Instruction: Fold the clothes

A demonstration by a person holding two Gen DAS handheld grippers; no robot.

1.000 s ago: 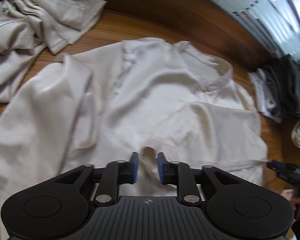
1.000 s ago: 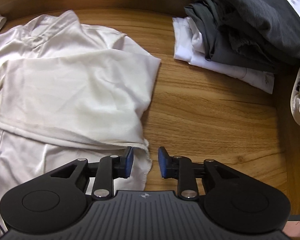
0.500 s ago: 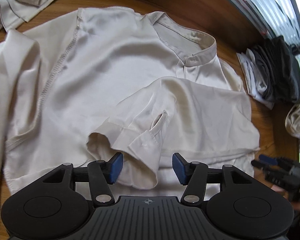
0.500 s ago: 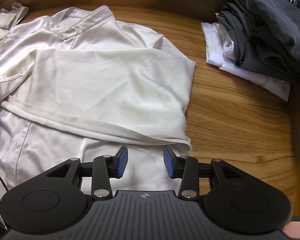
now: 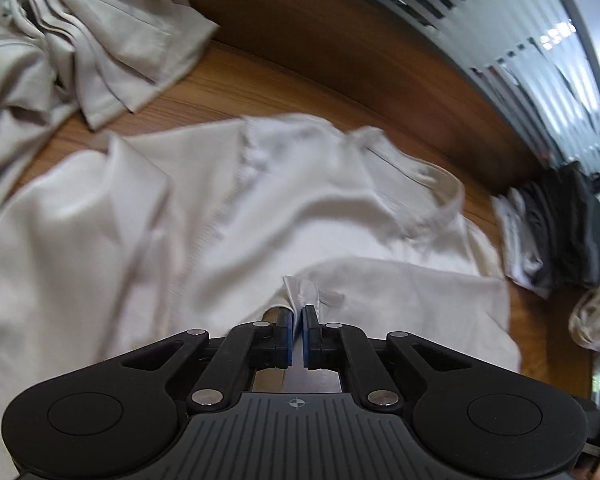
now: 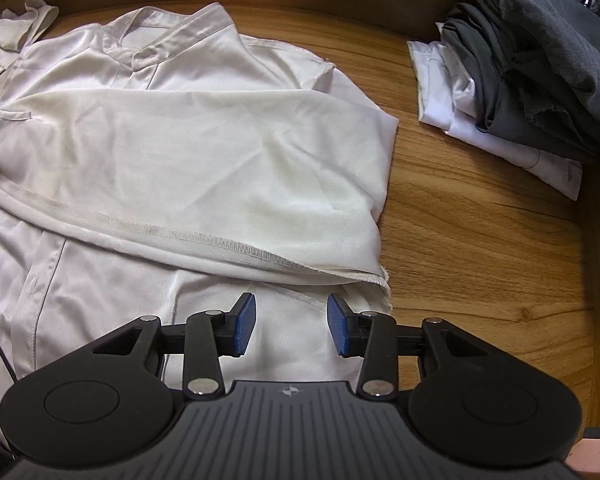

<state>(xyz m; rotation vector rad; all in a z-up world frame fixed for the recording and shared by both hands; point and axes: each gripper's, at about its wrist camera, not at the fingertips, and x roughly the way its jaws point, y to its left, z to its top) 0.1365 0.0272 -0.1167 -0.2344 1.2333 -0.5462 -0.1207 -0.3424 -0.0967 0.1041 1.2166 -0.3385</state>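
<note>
The cream shirt lies spread on the wooden worktop, one sleeve folded across its chest. The left claw is clenched on the sleeve cuff. The right claw hangs released over the shirt's near right edge.

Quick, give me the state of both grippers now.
Left gripper: shut on the sleeve cuff of the cream shirt.
Right gripper: open, holding nothing, over the shirt.

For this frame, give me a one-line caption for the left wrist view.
Left gripper shut on a shirt cuff over the wooden table.
</note>
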